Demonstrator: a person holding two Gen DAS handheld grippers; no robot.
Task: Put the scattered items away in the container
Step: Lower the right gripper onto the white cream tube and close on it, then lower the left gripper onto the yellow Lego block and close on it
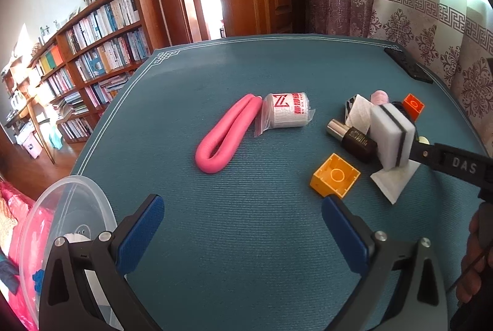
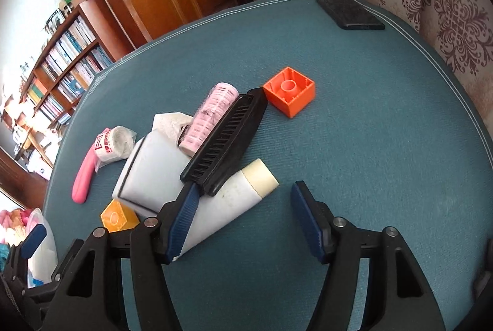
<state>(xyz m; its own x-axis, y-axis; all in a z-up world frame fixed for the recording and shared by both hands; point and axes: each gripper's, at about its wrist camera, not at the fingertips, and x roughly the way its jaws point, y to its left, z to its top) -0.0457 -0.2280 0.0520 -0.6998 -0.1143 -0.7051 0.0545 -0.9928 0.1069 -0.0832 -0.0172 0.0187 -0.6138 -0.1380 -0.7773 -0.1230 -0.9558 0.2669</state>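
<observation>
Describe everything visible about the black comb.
The black comb looks like hard plastic: a long boat-shaped body with a row of short teeth facing up. It lies tilted in the pile, propped on the white tube and leaning against the pink roller, its far tip close to the orange block. The right tool is open and not gripping it.

Your left wrist camera sits low over the near part of the table point(image 1: 215, 238), facing the door, while your right wrist camera hangs close above the clutter, angled toward the curtain corner, and both share the yellow block point(image 1: 335, 175) point(image 2: 118, 215) and pink tube point(image 1: 226, 134) point(image 2: 83, 174).
</observation>
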